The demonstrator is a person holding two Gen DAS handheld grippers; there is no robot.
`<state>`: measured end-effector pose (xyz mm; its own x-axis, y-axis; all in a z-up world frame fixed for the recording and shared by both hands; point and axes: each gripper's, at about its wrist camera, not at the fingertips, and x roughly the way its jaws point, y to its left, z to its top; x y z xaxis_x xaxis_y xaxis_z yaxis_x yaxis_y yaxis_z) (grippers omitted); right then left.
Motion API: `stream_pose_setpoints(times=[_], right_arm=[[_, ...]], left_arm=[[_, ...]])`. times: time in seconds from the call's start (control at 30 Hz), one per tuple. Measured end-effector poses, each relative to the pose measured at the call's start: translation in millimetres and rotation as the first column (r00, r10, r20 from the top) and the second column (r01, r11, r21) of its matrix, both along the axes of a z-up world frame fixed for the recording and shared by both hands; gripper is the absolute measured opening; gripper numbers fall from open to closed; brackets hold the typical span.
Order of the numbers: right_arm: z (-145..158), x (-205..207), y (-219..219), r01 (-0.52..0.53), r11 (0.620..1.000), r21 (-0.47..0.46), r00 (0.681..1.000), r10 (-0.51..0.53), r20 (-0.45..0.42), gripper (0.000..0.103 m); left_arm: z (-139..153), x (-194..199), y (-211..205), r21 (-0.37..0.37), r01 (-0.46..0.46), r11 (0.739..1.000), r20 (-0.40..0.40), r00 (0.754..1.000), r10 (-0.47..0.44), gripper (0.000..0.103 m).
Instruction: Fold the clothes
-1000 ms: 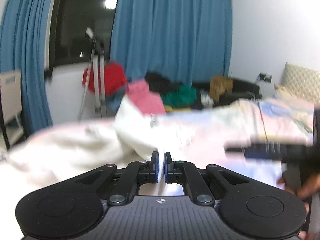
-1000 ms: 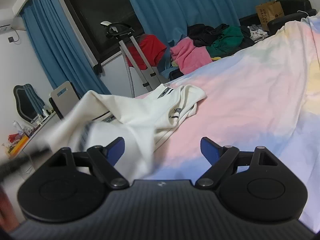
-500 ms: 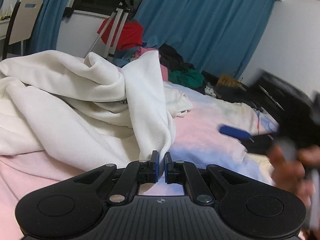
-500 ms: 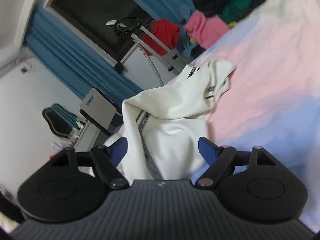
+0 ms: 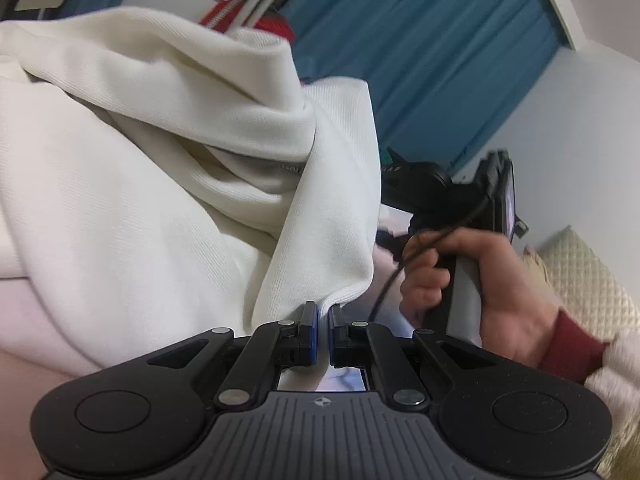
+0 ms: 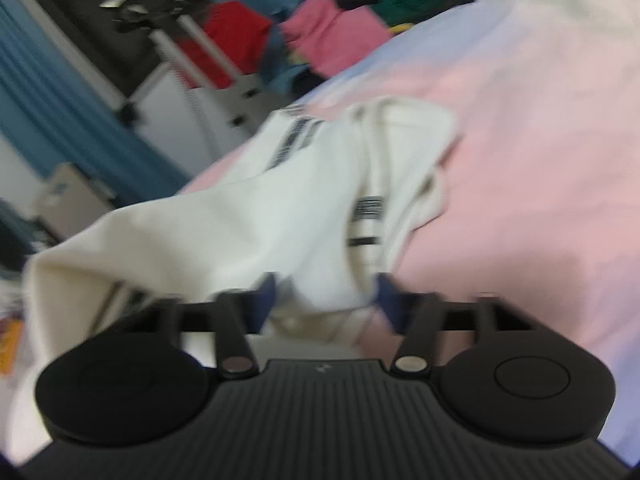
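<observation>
A white sweatshirt lies bunched on the bed and fills most of the left wrist view. My left gripper is shut on a folded edge of it, which hangs up from the pads. In the right wrist view, which is blurred, another part of the sweatshirt with black lettered stripes runs between the blue pads of my right gripper. Its jaws are closing with the cloth between them. A person's hand holds the right gripper's handle just right of the cloth.
The bed's pink and pale blue sheet stretches to the right. A pile of pink, green and dark clothes lies past the bed by blue curtains. A metal stand and a cream quilted pillow flank the bed.
The left gripper has sunk and rolled with the cloth in it. The right gripper has swung across to the sweatshirt, and its jaws have narrowed from wide open around the cloth.
</observation>
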<state>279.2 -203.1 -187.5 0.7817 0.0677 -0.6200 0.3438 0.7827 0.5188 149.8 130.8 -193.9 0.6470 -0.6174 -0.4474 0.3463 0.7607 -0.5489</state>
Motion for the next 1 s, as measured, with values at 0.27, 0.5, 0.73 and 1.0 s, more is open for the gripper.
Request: stream_pose_setpoints(times=[0.27,0.5,0.73,1.0], right_arm=[[22.9,-36.8,-58.2,0.144,0.99,-0.003,0.984,-0.143,0.109,0.014],[50.9,-98.5,-159.6,0.342,0.936,0.087,0.915,-0.353,0.197,0.013],[33.3,-166.2,-248.9,0.556,0.822,0.121,0.799,-0.569,0.196,0.013],[-12.6,-222.9,-289.8,0.609,0.705,0.364,0.757,-0.653,-0.003,0.028]], left_arm=[[-5.3,-3.0,-9.1,0.029,0.048,0.998,0.058,0.997,-0.049,0.005],[-9.9,-6.8,-25.8,0.148,0.094,0.984,0.05,0.993,-0.103,0.005],[-12.9,-7.6,-44.4,0.241,0.109,0.964,0.063,0.99,-0.128,0.005],[-9.2,-16.3,-55.6,0.265,0.097,0.959,0.067,0.991,-0.119,0.006]])
